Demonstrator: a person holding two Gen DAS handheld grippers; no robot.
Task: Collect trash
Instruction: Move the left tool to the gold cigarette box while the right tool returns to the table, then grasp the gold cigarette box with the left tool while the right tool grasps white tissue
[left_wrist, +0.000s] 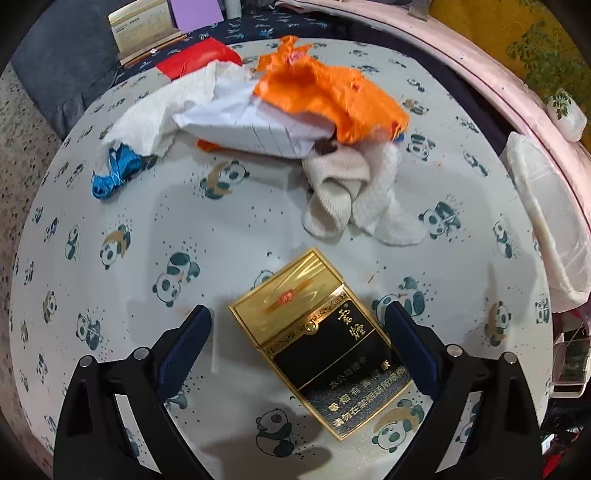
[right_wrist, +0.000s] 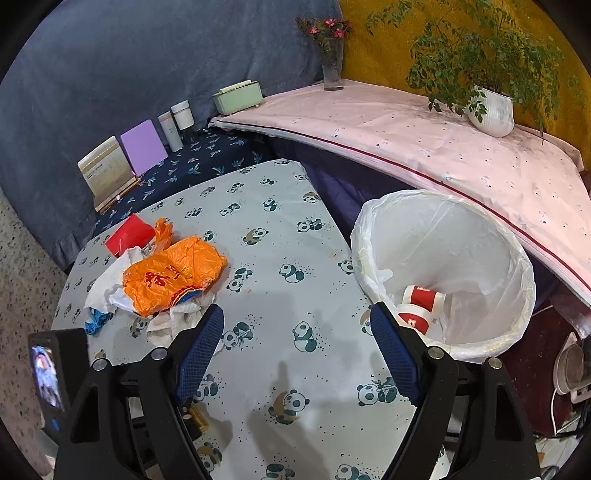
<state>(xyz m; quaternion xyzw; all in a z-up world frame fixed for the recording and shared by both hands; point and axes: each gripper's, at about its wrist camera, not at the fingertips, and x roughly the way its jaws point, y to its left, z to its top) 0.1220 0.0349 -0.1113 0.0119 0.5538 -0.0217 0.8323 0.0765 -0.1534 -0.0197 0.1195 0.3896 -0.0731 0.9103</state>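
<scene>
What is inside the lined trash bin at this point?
Inside the trash bin, two red-and-white paper cups lie on their sides against the white liner. The near wall hides the very bottom below them, so anything else there cannot be seen.

Paper (left_wrist: 243, 125) partly hidden under orange bag (left_wrist: 328, 99).
</scene>
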